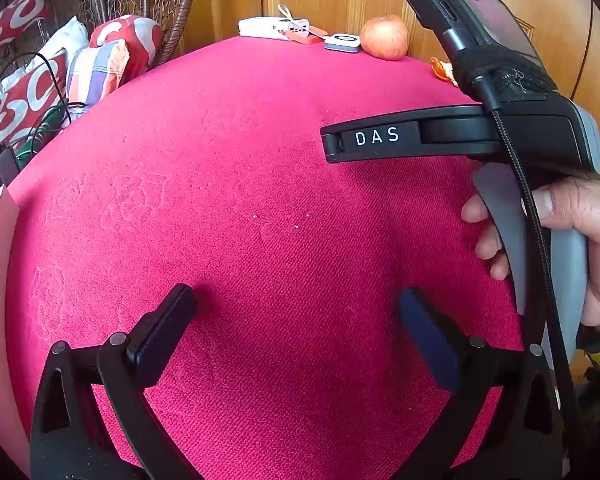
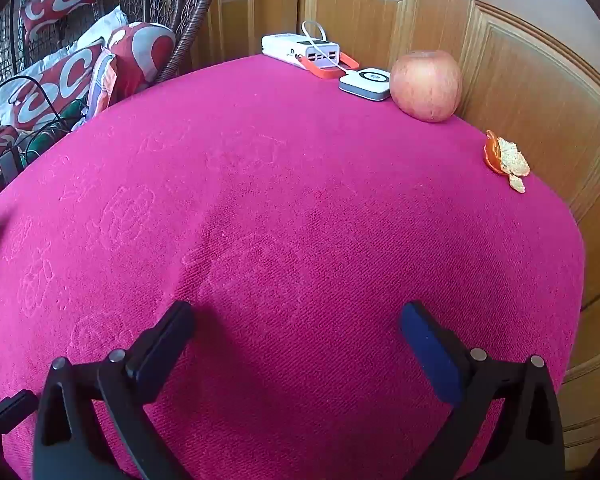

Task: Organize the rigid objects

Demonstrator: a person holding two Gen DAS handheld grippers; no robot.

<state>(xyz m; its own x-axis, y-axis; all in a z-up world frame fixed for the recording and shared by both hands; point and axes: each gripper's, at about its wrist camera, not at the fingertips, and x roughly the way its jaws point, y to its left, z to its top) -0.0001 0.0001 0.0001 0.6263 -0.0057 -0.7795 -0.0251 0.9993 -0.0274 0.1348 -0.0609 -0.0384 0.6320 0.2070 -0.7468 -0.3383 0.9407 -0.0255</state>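
The table (image 2: 260,208) wears a magenta cloth, and everything on it sits along the far edge. Off the far left corner, patterned red-and-white cushions (image 2: 56,92) lie piled in a wicker chair (image 2: 188,12). On the far edge, left to right: a white power bank (image 2: 296,50) with an orange strap, a small flat white-and-grey charger pad (image 2: 366,82) just beside it, then a reddish apple (image 2: 426,84) touching or nearly touching the pad (the gap is too fine to judge). Well apart from the apple, near the right edge, lies a scrap of orange peel (image 2: 504,158). Wooden cabinet doors (image 2: 520,64) stand behind the table.

The left gripper (image 1: 298,312) hangs over the near bare cloth, jaws spread wide, nothing between them. The right gripper (image 2: 296,322) is likewise released and empty, over the near middle of the table. In the left wrist view a hand (image 1: 572,240) grips the grey handle of the right-hand device at the right edge, its black body marked "DAS".
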